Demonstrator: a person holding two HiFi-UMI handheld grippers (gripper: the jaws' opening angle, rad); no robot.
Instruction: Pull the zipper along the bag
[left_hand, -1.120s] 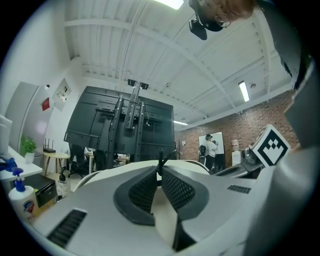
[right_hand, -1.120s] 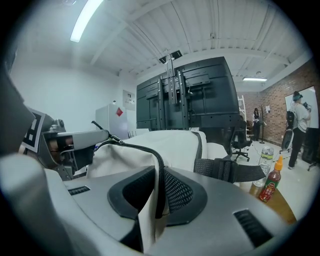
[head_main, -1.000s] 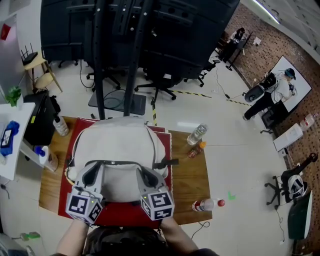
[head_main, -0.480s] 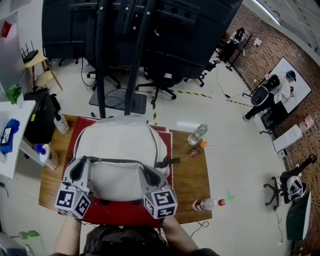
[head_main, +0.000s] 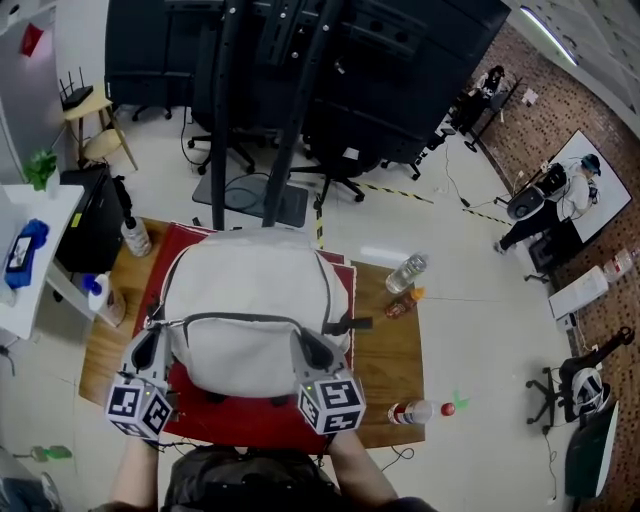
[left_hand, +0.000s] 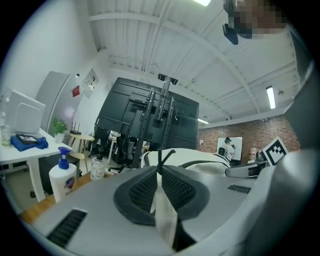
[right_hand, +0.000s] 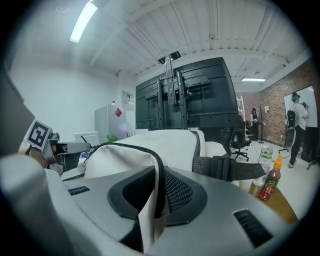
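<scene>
A cream backpack (head_main: 250, 290) lies on a red mat (head_main: 255, 422) on the wooden table (head_main: 385, 350). A dark zipper (head_main: 240, 319) curves across its front pocket. My left gripper (head_main: 152, 342) is at the zipper's left end, shut on the black zipper pull (left_hand: 164, 157) with cream fabric pinched between the pads. At the zipper's right end my right gripper (head_main: 312, 348) is shut on the bag's fabric, right beside the zipper (right_hand: 134, 148). In the gripper views, the left gripper (left_hand: 160, 175) and right gripper (right_hand: 159, 189) both show cloth between closed jaws.
A water bottle (head_main: 405, 272) and a sauce bottle (head_main: 402, 303) stand right of the bag, and another bottle (head_main: 415, 411) lies near the front right edge. At the left are a bottle (head_main: 135, 238), a pump bottle (head_main: 103, 298) and a white side table (head_main: 30, 260). A black strap buckle (right_hand: 225, 168) hangs off the bag's right side.
My left gripper has slid leftward and away from me along the zipper, toward the bag's left side. The right gripper has held its place on the bag.
</scene>
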